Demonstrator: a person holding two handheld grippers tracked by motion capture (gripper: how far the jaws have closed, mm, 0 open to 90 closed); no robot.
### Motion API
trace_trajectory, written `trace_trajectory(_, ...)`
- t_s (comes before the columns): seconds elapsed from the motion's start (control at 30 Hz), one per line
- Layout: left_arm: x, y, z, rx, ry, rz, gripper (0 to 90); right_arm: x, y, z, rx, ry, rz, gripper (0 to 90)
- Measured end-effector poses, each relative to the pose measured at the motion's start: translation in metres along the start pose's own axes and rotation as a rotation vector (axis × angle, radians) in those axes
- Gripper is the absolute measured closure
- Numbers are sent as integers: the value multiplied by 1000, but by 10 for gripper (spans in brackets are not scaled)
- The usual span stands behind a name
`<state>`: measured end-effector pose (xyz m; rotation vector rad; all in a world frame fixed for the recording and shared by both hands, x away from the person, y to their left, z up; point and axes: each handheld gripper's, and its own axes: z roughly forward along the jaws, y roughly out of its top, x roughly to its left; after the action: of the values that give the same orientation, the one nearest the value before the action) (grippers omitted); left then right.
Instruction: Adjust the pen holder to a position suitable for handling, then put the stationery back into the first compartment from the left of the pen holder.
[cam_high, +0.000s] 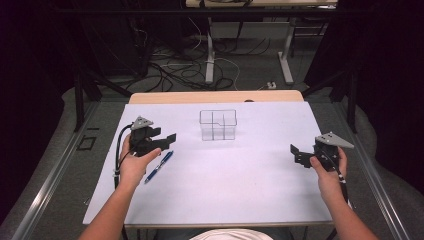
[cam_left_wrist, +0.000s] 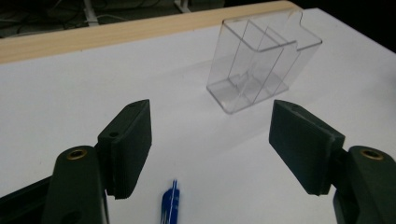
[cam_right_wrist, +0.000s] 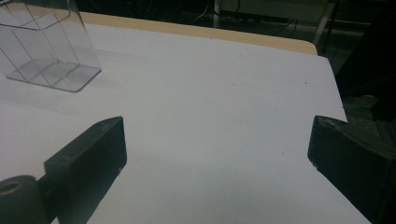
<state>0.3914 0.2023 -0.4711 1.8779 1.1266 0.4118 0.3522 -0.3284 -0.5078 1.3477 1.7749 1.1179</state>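
Note:
A blue pen (cam_high: 160, 166) lies flat on the white tabletop (cam_high: 225, 190) at the left, just right of the person's left hand. My left gripper (cam_high: 167, 138) hovers above its far end, open, with nothing between the jaws. In the left gripper view the pen's tip (cam_left_wrist: 170, 207) shows low between the spread jaws of the left gripper (cam_left_wrist: 210, 140), untouched. A clear plastic holder (cam_high: 218, 125) with several compartments stands upright at the middle back, also ahead of the jaws (cam_left_wrist: 261, 65). My right gripper (cam_high: 296, 152) is held open near the right edge, its own view showing wide jaws (cam_right_wrist: 217, 135) over bare table.
The clear holder (cam_right_wrist: 46, 51) sits at the far left of the right gripper view. A wooden strip (cam_high: 215, 96) runs along the table's far edge. Beyond it are table legs and cables on the floor (cam_high: 200, 65). The table's right edge (cam_right_wrist: 338, 102) lies close to the right gripper.

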Motion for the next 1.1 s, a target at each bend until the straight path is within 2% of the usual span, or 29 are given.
trace_trajectory(0.13,4,-11,-5,27,21,1,259,2,0,0,7,-1,-4,42)
trace_trajectory(0.3,9,-24,-6,80,50,41,228,4,0,-1,10,5,-14,42)
trace_trajectory(0.37,10,-28,-6,84,58,33,224,4,0,0,10,6,-11,42)
trace_trajectory(0.4,13,-28,-7,100,52,52,223,4,0,1,4,4,-15,42)
trace_trajectory(0.5,14,-31,-5,107,59,42,218,4,-1,2,12,17,-16,44)
trace_trajectory(0.6,15,-33,-6,139,54,48,221,4,0,1,16,14,-24,45)
trace_trajectory(0.67,16,-34,-5,143,61,64,237,5,0,1,20,10,-24,45)
trace_trajectory(0.8,18,-37,-4,181,61,38,253,6,0,1,10,17,-23,46)
trace_trajectory(1.1,28,-42,-4,254,83,55,299,5,0,1,9,14,-28,46)
